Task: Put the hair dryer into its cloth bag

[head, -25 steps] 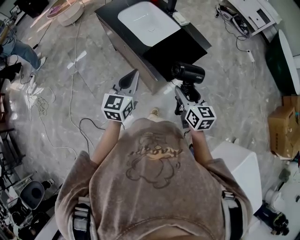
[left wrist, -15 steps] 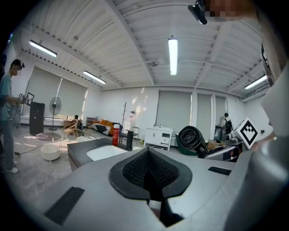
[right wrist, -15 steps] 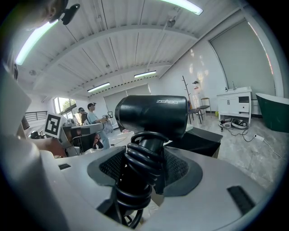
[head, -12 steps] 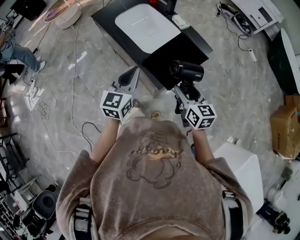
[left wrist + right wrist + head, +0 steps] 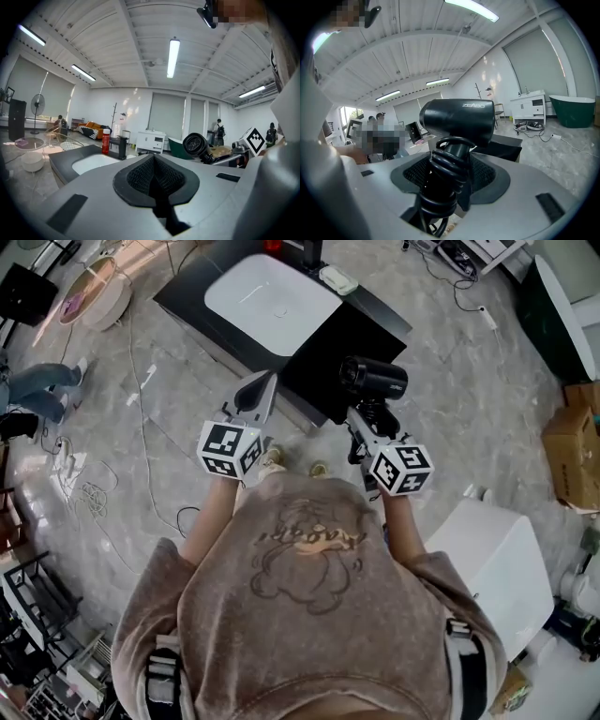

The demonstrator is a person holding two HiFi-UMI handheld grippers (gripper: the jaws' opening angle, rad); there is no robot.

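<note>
- The hair dryer (image 5: pixel 373 381) is held by the near corner of the black worktop (image 5: pixel 183 304). Its cord is wound round the handle, probably for tidy bagging.
- The right gripper (image 5: pixel 367 423) clamps that handle.
- The left gripper (image 5: pixel 262 390) is closed and empty, probably free for the bag.

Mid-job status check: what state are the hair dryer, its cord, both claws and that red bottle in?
Black plastic hair dryer: held barrel-up, not bagged.
Black cord: coiled round the dryer's handle.
Right claw: shut on the dryer's handle.
Left claw: shut, empty.
Red bottle: standing upright.
</note>
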